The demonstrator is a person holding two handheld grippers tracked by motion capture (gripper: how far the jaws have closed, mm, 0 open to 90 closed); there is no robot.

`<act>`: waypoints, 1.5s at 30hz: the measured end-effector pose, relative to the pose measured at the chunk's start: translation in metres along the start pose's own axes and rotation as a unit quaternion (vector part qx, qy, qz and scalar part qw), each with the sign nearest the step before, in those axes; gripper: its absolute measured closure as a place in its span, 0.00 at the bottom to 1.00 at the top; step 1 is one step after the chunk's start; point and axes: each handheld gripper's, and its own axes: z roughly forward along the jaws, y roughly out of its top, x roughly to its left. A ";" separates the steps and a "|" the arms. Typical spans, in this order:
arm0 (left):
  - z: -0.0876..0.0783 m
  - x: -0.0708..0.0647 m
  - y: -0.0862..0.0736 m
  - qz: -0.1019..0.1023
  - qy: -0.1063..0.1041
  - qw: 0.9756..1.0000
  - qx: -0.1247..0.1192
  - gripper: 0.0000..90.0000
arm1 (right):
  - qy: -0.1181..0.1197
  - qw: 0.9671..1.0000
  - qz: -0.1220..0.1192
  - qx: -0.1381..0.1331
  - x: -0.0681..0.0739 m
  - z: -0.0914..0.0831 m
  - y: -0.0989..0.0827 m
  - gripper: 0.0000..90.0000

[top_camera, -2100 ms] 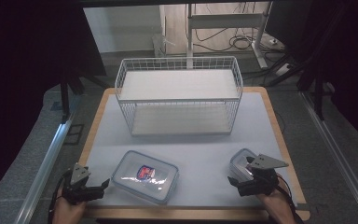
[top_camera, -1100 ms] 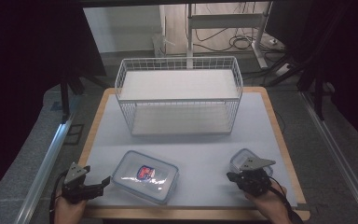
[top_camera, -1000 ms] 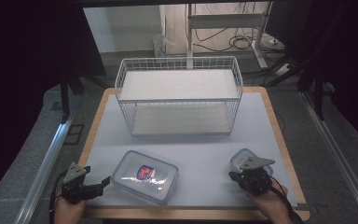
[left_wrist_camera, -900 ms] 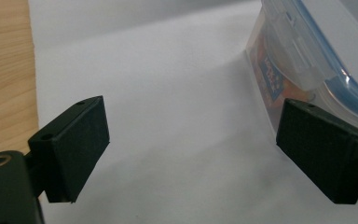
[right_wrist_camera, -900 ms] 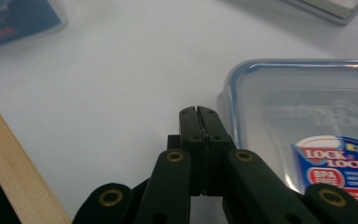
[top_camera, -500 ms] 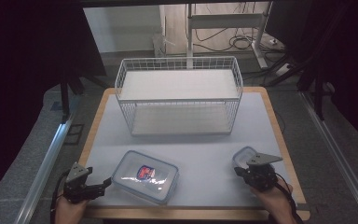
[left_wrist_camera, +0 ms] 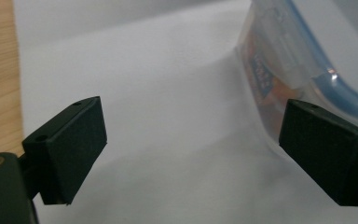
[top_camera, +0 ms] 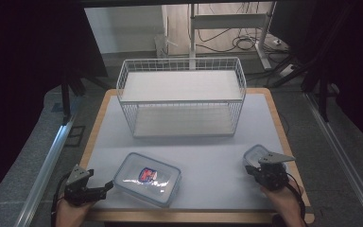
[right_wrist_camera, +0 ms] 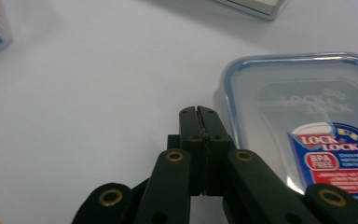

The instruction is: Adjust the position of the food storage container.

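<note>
Two lidded plastic boxes lie flat on the white tabletop [top_camera: 208,156], lids up. The large box [top_camera: 147,178] sits near the front edge, left of centre; its long axis runs left to right, slightly skewed, with the right end nearer the front. A red-and-blue label marks the middle of its lid. The left gripper [top_camera: 105,187] rests just beside this box's left end, jaws spread wide with nothing between them; in the left gripper view the box wall [left_wrist_camera: 279,70] stands just beyond the right jaw, and contact cannot be told. The small box [top_camera: 255,153] lies at the near right; its axis cannot be told in the high view. The right gripper [top_camera: 251,171], jaws closed together and empty, sits just beside it. A wire basket [top_camera: 182,97] stands at the far centre, long axis left to right.
</note>
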 end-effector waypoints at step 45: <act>0.046 -0.091 0.037 0.042 -0.135 0.985 0.096 1.00 | 0.185 0.982 -0.045 0.014 0.090 0.034 0.009 0.99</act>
